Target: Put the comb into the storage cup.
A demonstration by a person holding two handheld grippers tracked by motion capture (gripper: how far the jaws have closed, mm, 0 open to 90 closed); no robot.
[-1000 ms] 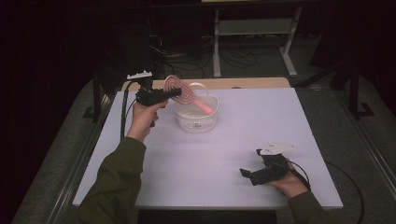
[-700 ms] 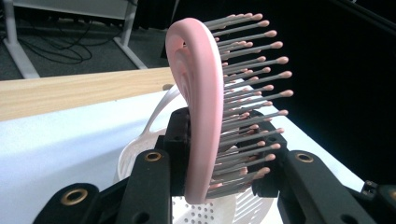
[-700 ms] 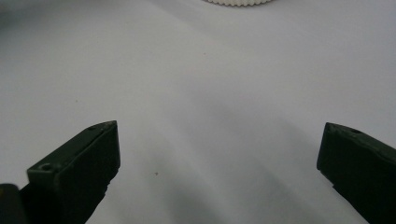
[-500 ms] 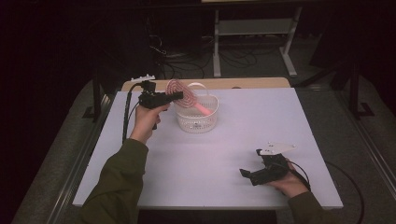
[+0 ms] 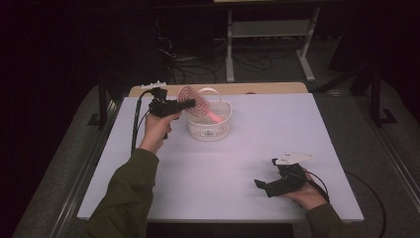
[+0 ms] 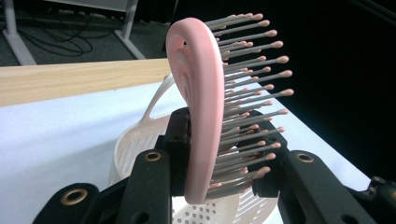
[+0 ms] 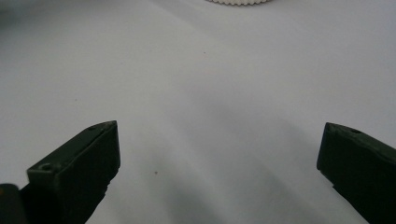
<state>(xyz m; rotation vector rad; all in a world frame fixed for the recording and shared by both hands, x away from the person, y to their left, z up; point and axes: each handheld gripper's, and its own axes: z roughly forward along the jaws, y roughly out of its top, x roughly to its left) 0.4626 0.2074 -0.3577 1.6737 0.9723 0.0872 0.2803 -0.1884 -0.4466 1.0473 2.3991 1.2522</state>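
Clamped in my left gripper (image 5: 187,104) is a pink hairbrush (image 5: 194,100), the jaws pressing on its head from both sides. From the high view, the brush hangs just past the gripper's tip, over the near rim of a white basket (image 5: 210,125), its handle slanting down into the basket. My left gripper view adds what that one can't: the brush stands on edge between the jaws, its curved pink back (image 6: 198,102) to one side and its grey pink-tipped bristles (image 6: 252,88) fanning out to the other, with the perforated basket (image 6: 135,144) right beneath.

My right gripper (image 5: 262,186) rests low on the tabletop (image 5: 257,134), well apart from the basket, jaws spread wide with nothing between them; its own view shows bare white tabletop (image 7: 210,93) between the two black tips.
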